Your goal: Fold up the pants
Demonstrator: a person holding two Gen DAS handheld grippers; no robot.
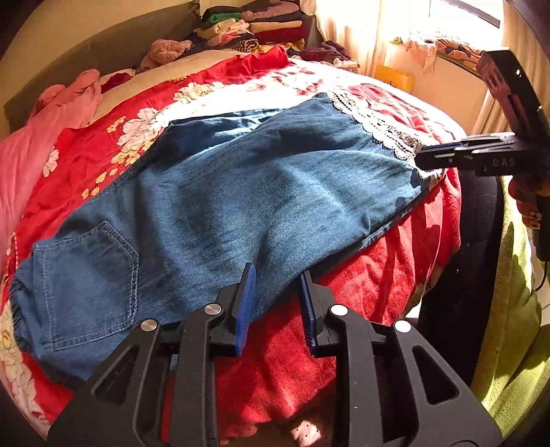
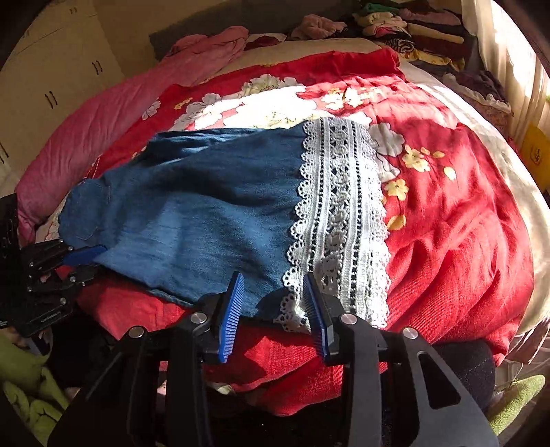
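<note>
Blue denim pants (image 1: 240,192) lie flat across a red floral bedspread (image 1: 292,344), with the back pocket (image 1: 86,275) and waist at the left. Their white lace hem (image 2: 340,213) is at the right. My left gripper (image 1: 277,271) is open at the pants' near edge, and denim shows between its blue pads without being pinched. In the right wrist view my right gripper (image 2: 273,278) is open too, with the corner of the lace hem lying between its fingers (image 2: 232,309). Each gripper also shows in the other's view: the right gripper (image 1: 443,154) by the lace, the left gripper (image 2: 82,258) at the near edge.
A pink quilt (image 1: 41,144) is bunched on the bed's left side. Stacks of folded clothes (image 1: 254,27) sit at the far end by a sunlit curtain (image 1: 354,31). Green cloth (image 1: 508,344) lies off the bed's near corner. A wardrobe (image 2: 51,86) stands to the left.
</note>
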